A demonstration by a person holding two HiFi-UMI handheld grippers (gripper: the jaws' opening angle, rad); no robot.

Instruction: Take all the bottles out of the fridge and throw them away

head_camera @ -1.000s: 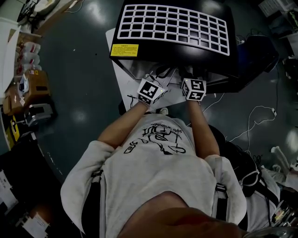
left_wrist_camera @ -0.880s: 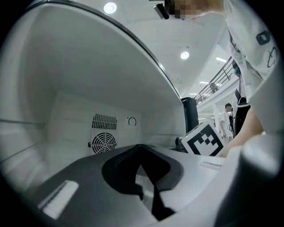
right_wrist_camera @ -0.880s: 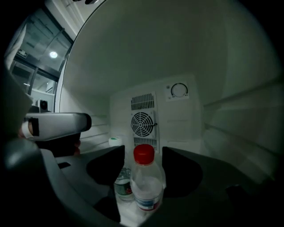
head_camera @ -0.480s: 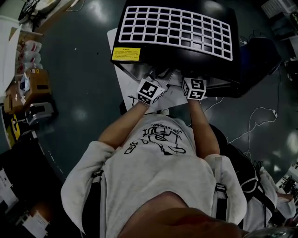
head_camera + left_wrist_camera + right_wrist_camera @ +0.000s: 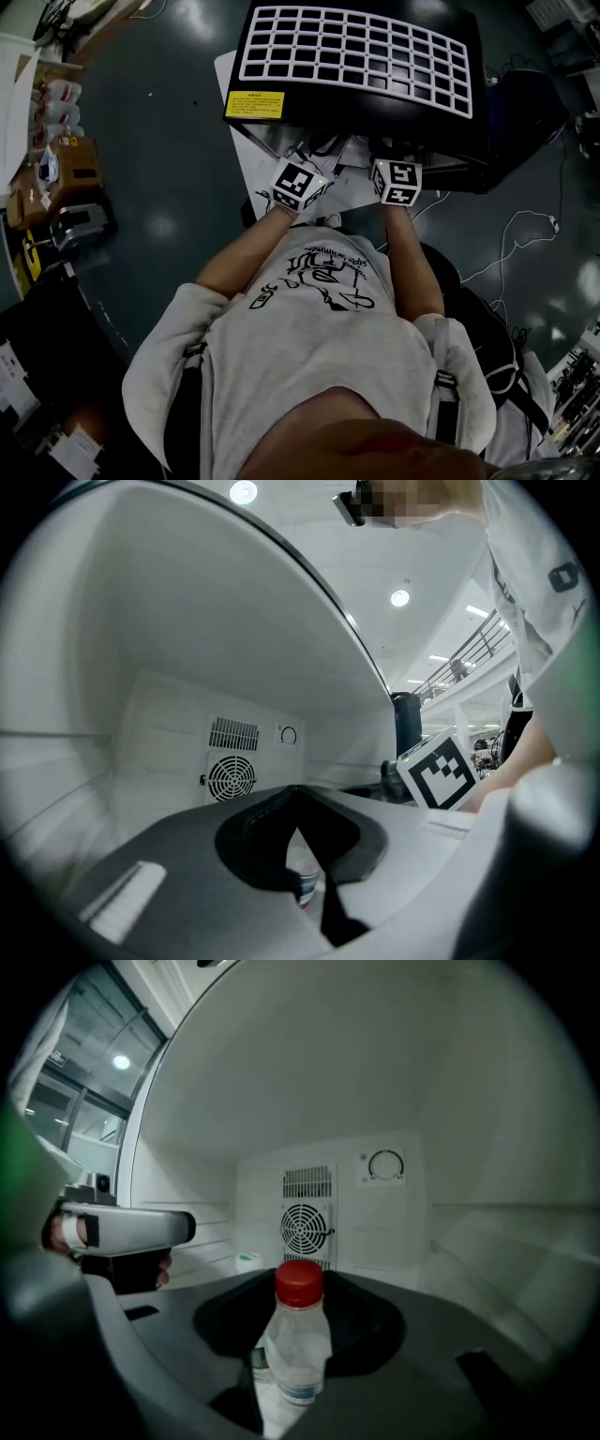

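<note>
While the right gripper reaches into the fridge, its jaws have just been closing and now press on the red-capped bottle standing upright between them. Just to its left, the left gripper has its tips together; a labelled bottle shows through the slit.

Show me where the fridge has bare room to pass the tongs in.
Bare: the floor between the fan and the right wall. Crowded: front centre, where the right tongs have just been closing on the red-capped bottle; the left tongs and a green-topped container take the left side.
</note>
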